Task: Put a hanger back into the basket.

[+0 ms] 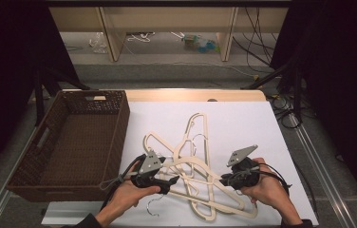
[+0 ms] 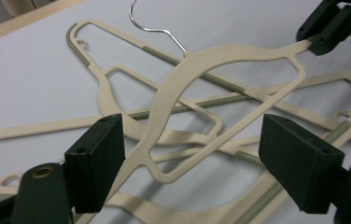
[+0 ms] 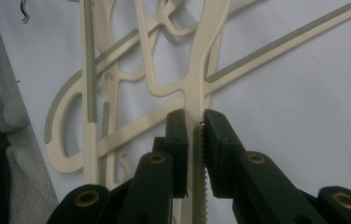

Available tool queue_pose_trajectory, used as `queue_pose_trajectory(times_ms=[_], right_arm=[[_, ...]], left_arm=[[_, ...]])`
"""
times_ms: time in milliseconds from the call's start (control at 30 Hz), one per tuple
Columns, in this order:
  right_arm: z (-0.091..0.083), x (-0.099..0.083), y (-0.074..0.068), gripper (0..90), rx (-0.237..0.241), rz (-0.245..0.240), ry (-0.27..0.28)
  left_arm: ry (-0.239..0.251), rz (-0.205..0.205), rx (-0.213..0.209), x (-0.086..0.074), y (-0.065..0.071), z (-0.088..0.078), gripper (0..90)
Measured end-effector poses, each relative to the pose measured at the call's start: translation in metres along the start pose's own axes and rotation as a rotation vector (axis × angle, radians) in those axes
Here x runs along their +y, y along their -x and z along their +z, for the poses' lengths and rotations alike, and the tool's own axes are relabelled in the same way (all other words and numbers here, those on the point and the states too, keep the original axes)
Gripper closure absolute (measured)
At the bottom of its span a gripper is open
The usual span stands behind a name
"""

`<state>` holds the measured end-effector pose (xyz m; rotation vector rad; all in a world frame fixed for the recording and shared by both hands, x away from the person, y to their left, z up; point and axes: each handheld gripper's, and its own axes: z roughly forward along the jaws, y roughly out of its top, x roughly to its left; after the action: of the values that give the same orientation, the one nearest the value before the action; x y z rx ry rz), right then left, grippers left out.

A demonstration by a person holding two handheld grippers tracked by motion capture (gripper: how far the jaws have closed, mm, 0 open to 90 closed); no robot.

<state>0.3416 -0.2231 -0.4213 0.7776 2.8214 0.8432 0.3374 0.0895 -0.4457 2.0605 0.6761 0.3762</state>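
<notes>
A dim room with dark curtains on both sides and a pale wooden shelf frame behind surrounds the table, whose top is laid with a white sheet (image 1: 243, 123). We see a brown wicker basket (image 1: 115, 137) standing empty along the sheet's left edge, and a tangle of cream hangers (image 1: 193, 164) heaped near the front edge, between our two hands. Our right gripper (image 3: 195, 122) is clamped tight on the ribbed end of the topmost hanger (image 2: 190, 77), its pads pressed flat on either side of the thin arm, and the hanger runs away from those jaws toward the left hand. Our left gripper (image 2: 190, 156) stands wide apart, nothing touching either pad, with that same hanger's curved shoulder loop lying between the jaws and slightly ahead of them. The hanger's long axis runs roughly across the table from right gripper to left, so its free end is nearest the left hand, on the basket's side. We judge the next step to be closing the left jaws on that loop, so the hanger can be lifted clear of the others.
</notes>
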Motion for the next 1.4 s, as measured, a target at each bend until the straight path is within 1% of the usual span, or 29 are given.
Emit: queue_pose_trajectory(times_ms=[33, 100, 133, 167, 233, 267, 333, 367, 400, 467, 500, 533, 567, 600, 633, 700, 800, 867, 933, 967, 1000, 1133, 1167, 1200, 1233, 1300, 1333, 1367, 1400], right_arm=[[-0.002, 0.001, -0.001, 81.0, 0.002, -0.009, -0.008], [-0.002, 0.001, -0.001, 81.0, 0.005, -0.011, -0.011], [-0.003, 0.002, -0.003, 81.0, 0.002, -0.017, -0.013], [-0.003, 0.002, -0.003, 81.0, 0.002, -0.017, -0.013], [-0.005, 0.003, -0.005, 81.0, 0.004, -0.017, -0.020], [-0.005, 0.003, -0.005, 81.0, 0.004, -0.017, -0.020], [-0.006, 0.004, -0.006, 81.0, 0.002, -0.024, -0.020], [-0.006, 0.004, -0.006, 81.0, 0.002, -0.024, -0.020], [-0.005, 0.004, -0.006, 81.0, 0.000, -0.035, -0.012], [-0.006, 0.004, -0.007, 81.0, 0.002, -0.032, -0.019], [-0.005, 0.004, -0.007, 81.0, -0.002, -0.036, -0.006], [-0.005, 0.005, -0.008, 81.0, 0.005, -0.035, -0.019], [-0.005, 0.005, -0.008, 81.0, 0.005, -0.035, -0.019], [-0.005, 0.005, -0.008, 81.0, 0.003, -0.037, -0.019], [-0.005, 0.005, -0.008, 81.0, 0.006, -0.050, -0.015], [-0.005, 0.005, -0.008, 81.0, 0.007, -0.052, -0.013], [-0.004, 0.006, -0.010, 81.0, 0.004, -0.060, -0.007], [-0.004, 0.007, -0.011, 81.0, 0.013, -0.070, -0.013], [-0.004, 0.008, -0.012, 81.0, 0.018, -0.078, -0.016], [-0.004, 0.008, -0.012, 81.0, 0.018, -0.078, -0.016], [-0.004, 0.008, -0.013, 81.0, 0.027, -0.081, -0.015], [-0.004, 0.008, -0.014, 81.0, 0.025, -0.095, -0.020], [-0.004, 0.008, -0.013, 81.1, 0.033, -0.102, -0.020], [-0.004, 0.008, -0.014, 81.1, 0.021, -0.105, -0.015], [-0.006, 0.007, -0.013, 81.1, 0.039, -0.119, -0.015], [-0.006, 0.006, -0.013, 81.2, 0.037, -0.124, -0.005], [-0.007, 0.006, -0.013, 81.3, 0.051, -0.126, -0.010], [-0.007, 0.005, -0.013, 81.3, 0.055, -0.130, -0.005], [-0.008, 0.004, -0.012, 81.5, 0.067, -0.142, -0.007]], left_arm=[[-0.006, -0.007, 0.006, 0.002, -0.005, 0.004, 24.9], [-0.007, -0.007, 0.003, 0.003, -0.006, 0.007, 26.2], [-0.003, -0.017, -0.008, 0.004, -0.007, 0.010, 28.9], [-0.021, -0.003, -0.020, 0.005, -0.009, 0.012, 28.9], [-0.034, -0.016, -0.045, 0.007, -0.010, 0.018, 28.9], [-0.036, -0.012, -0.041, 0.008, -0.009, 0.021, 28.9], [-0.048, 0.000, -0.055, 0.011, -0.010, 0.028, 29.3], [-0.043, -0.004, -0.060, 0.012, -0.011, 0.031, 29.3], [-0.047, -0.022, -0.084, 0.014, -0.012, 0.037, 30.2], [-0.038, -0.028, -0.075, 0.014, -0.012, 0.040, 30.2], [-0.041, -0.021, -0.079, 0.015, -0.013, 0.043, 30.5], [-0.050, -0.007, -0.104, 0.015, -0.017, 0.047, 32.0], [-0.050, -0.007, -0.104, 0.015, -0.017, 0.047, 33.2], [-0.045, -0.028, -0.121, 0.014, -0.016, 0.049, 33.2], [-0.049, -0.029, -0.156, 0.014, -0.018, 0.051, 36.6], [-0.048, -0.036, -0.158, 0.014, -0.018, 0.051, 37.0], [-0.041, -0.044, -0.186, 0.014, -0.021, 0.054, 38.6], [-0.052, -0.056, -0.232, 0.014, -0.022, 0.055, 39.3], [-0.050, -0.056, -0.243, 0.014, -0.021, 0.056, 44.5], [-0.053, -0.067, -0.252, 0.014, -0.020, 0.056, 44.5], [-0.059, -0.055, -0.256, 0.015, -0.020, 0.055, 46.6], [-0.063, -0.057, -0.288, 0.015, -0.020, 0.054, 51.3], [-0.067, -0.063, -0.291, 0.015, -0.020, 0.052, 53.1], [-0.066, -0.057, -0.312, 0.015, -0.022, 0.051, 54.5], [-0.067, -0.061, -0.317, 0.016, -0.022, 0.049, 57.4], [-0.073, -0.058, -0.338, 0.017, -0.022, 0.045, 58.7], [-0.074, -0.053, -0.348, 0.017, -0.022, 0.043, 59.8], [-0.071, -0.046, -0.369, 0.017, -0.022, 0.041, 61.4], [-0.070, -0.056, -0.390, 0.017, -0.022, 0.038, 63.0]])
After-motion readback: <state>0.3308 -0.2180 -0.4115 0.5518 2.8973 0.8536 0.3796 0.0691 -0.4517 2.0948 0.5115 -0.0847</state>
